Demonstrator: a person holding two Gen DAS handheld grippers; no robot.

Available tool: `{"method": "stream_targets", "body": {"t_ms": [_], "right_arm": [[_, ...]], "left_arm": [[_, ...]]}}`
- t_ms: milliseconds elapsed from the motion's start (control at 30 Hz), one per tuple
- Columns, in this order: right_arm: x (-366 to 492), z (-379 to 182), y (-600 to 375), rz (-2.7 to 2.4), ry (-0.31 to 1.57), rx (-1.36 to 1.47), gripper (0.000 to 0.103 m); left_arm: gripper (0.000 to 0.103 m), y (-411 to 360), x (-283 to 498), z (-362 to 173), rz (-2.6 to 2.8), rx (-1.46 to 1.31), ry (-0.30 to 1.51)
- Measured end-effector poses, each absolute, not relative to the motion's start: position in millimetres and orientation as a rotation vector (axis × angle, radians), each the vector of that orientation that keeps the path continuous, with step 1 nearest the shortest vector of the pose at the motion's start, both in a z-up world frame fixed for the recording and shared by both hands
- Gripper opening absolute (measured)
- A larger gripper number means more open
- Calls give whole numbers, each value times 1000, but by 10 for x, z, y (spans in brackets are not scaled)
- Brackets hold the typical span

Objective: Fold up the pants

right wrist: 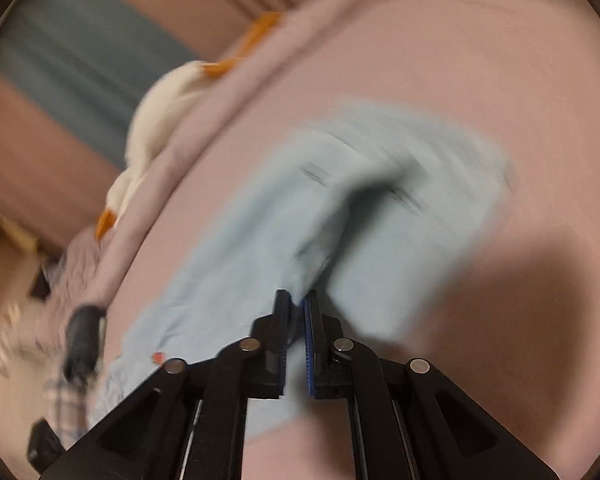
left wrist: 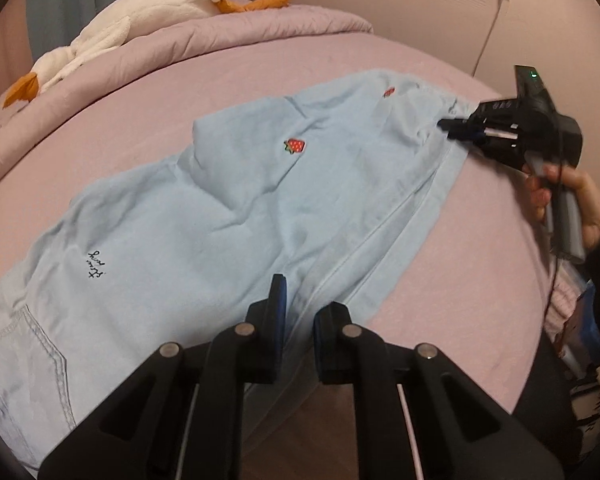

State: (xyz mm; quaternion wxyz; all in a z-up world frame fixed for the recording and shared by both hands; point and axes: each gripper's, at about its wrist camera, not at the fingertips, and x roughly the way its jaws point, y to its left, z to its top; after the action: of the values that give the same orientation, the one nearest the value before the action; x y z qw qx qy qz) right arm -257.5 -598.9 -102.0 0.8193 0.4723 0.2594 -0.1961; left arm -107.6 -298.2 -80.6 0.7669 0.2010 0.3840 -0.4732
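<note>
Since pants (left wrist: 236,200) lie spread on bed (left wrist: 480,248), thin cloth looks light, limp, prone to sag. Right gripper (right wrist: 298,300) jaws pinch hem edge; left gripper (left wrist: 300,300) jaws apart, empty. Best hold: seams, waistband.
</note>
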Motion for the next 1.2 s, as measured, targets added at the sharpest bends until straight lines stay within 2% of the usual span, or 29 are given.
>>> {"method": "stream_targets", "body": {"t_ms": [100, 200, 233, 267, 300, 500, 533, 567, 600, 800, 1000, 1133, 1200], "right_arm": [[-2648, -1070, -6101, -368, 447, 1139, 5], [-2605, -971, -6158, -381, 415, 1153, 23], [-2611, -951, -6188, -382, 380, 1174, 33], [-2615, -942, -6217, -385, 355, 1196, 38], [-2613, -932, -6248, -387, 336, 1213, 39], [-2399, -951, -6543, -452, 394, 1185, 38], [-2369, -921, -6591, -447, 389, 1167, 31], [-2341, -876, -6610, -433, 376, 1141, 12], [-2378, -849, -6628, -425, 375, 1111, 8], [-2799, -488, -6583, -482, 264, 905, 5], [-2810, -943, -6720, -559, 399, 955, 5], [-2827, -962, -6715, -568, 369, 970, 5], [-2840, -1001, -6763, -581, 416, 973, 5]], "left_arm": [[14, -2982, -1057, -818, -1017, 462, 824], [15, -2966, -1032, -819, -1000, 459, 825], [15, -2956, -1011, -822, -998, 450, 832], [15, -2947, -999, -827, -997, 443, 839], [15, -2956, -993, -830, -996, 443, 842], [12, -2945, -962, -823, -988, 428, 847], [12, -2941, -964, -811, -985, 428, 839], [11, -2928, -972, -795, -983, 428, 830], [11, -2919, -985, -785, -983, 431, 824], [10, -2987, -1099, -792, -1016, 493, 792], [11, -3031, -1097, -877, -1017, 515, 812], [12, -3034, -1091, -879, -1026, 540, 812], [14, -3024, -1085, -860, -1031, 532, 818]]}}
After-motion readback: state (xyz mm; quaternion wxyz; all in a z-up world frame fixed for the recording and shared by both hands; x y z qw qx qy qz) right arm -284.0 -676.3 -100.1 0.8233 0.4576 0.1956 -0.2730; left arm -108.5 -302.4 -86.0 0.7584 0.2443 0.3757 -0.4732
